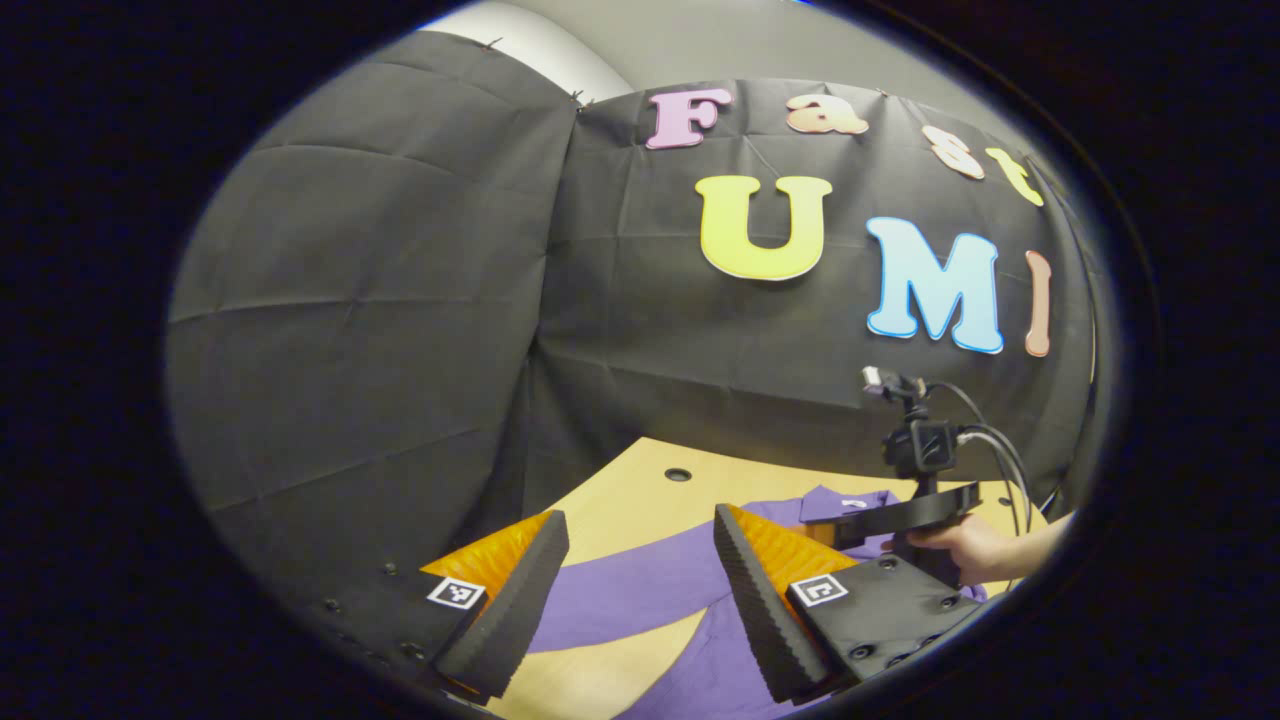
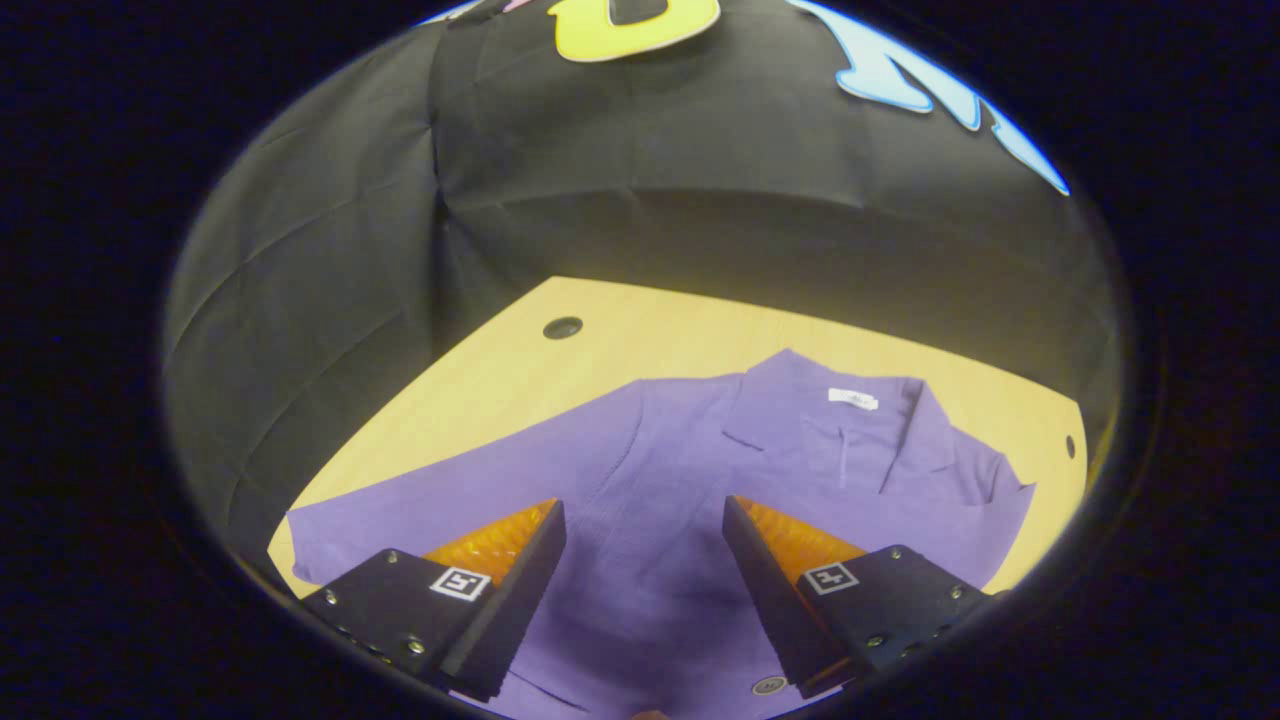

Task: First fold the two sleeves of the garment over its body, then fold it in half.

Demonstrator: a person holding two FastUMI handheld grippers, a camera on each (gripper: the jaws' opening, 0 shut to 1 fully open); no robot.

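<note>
A purple collared shirt (image 2: 700, 470) lies flat on the wooden table (image 2: 620, 340), collar toward the far wall, one long sleeve (image 2: 400, 510) stretched out to the left. My right gripper (image 2: 640, 590) hangs open above the shirt's body with nothing between its fingers. In the left gripper view, the same sleeve (image 1: 620, 590) runs across the table between the fingers of my left gripper (image 1: 630, 600), which is open and held above it. Farther off in that view a hand (image 1: 970, 550) holds the other gripper (image 1: 900, 515) over the shirt's collar (image 1: 840, 500).
Black cloth walls close in the table at the back and left. A round cable hole (image 2: 562, 327) sits in the tabletop near the far left corner, and a smaller hole (image 2: 1070, 446) near the right edge. Cables (image 1: 1000, 450) trail from the far gripper.
</note>
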